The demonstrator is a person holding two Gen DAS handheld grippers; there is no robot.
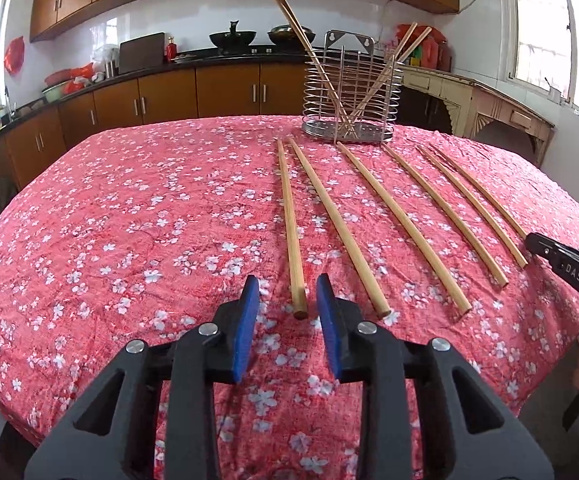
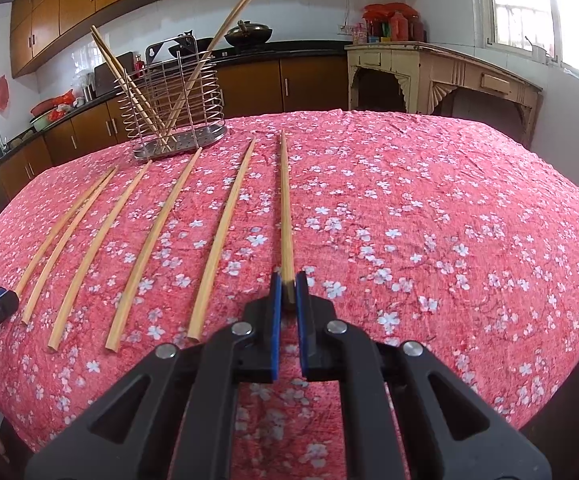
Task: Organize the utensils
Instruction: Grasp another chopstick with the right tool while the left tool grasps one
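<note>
Six chopsticks lie fanned on the surface (image 1: 129, 220) with butt ends toward me, so each can be pinched at the thick end and dropped into the rack (image 1: 351, 100), which stands at the far edge with four already leaning inside. My right tongs (image 2: 288, 288) are closed on the butt of the rightmost stick (image 2: 285, 208), angled down, stick on the cloth. My left tongs (image 1: 288, 304) are part open, tilted down, pads either side of the leftmost stick (image 1: 289, 224), not pressing it.

A home kitchen: wooden cabinets (image 1: 225, 88), woks (image 1: 233, 36) on the counter, floral-clothed table (image 1: 129, 220).
</note>
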